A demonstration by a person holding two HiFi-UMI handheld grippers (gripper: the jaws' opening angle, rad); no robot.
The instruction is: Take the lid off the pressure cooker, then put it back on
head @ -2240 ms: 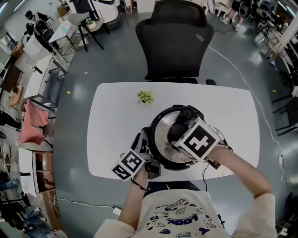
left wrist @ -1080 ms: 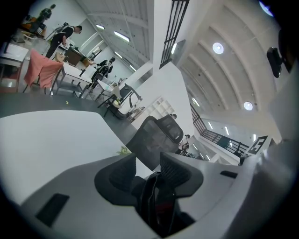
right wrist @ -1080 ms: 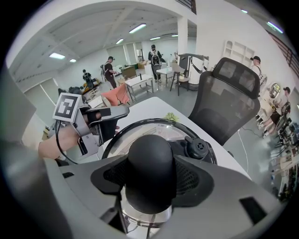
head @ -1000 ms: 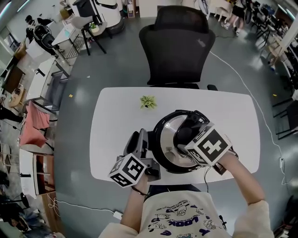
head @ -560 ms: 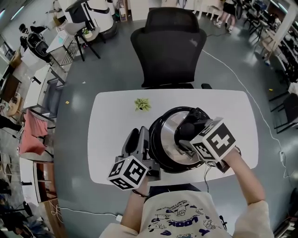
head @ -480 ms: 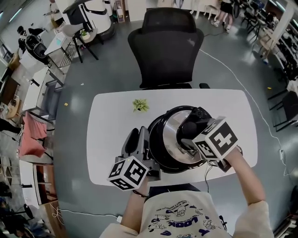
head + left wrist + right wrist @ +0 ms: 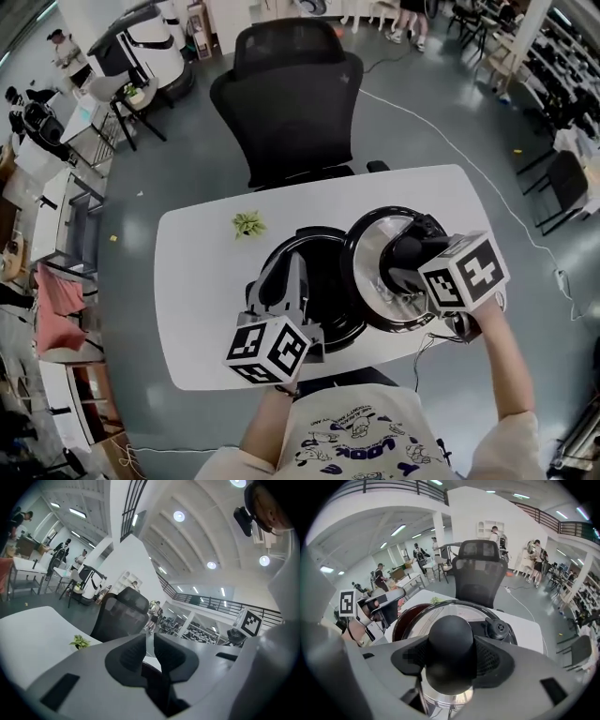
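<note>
The black pressure cooker pot (image 7: 323, 314) stands uncovered on the white table (image 7: 192, 281); its dark inside (image 7: 405, 616) shows in the right gripper view. My right gripper (image 7: 405, 261) (image 7: 451, 654) is shut on the black knob (image 7: 451, 634) of the steel lid (image 7: 373, 277) (image 7: 440, 610) and holds the lid to the right of the pot, overlapping its right rim. My left gripper (image 7: 286, 264) (image 7: 150, 641) hangs over the pot's left rim. Its jaws have just been closing and stand almost together, a thin slit between them and nothing in it.
A small green plant (image 7: 248, 223) (image 7: 80, 641) sits on the table behind the pot. A black office chair (image 7: 281, 103) stands at the far edge. A cable (image 7: 450, 141) runs across the floor on the right. The table's left part is bare.
The lid has come off the pot and moved right with my right gripper, so the pot now stands uncovered. My left gripper's fingers have drawn closer together.
</note>
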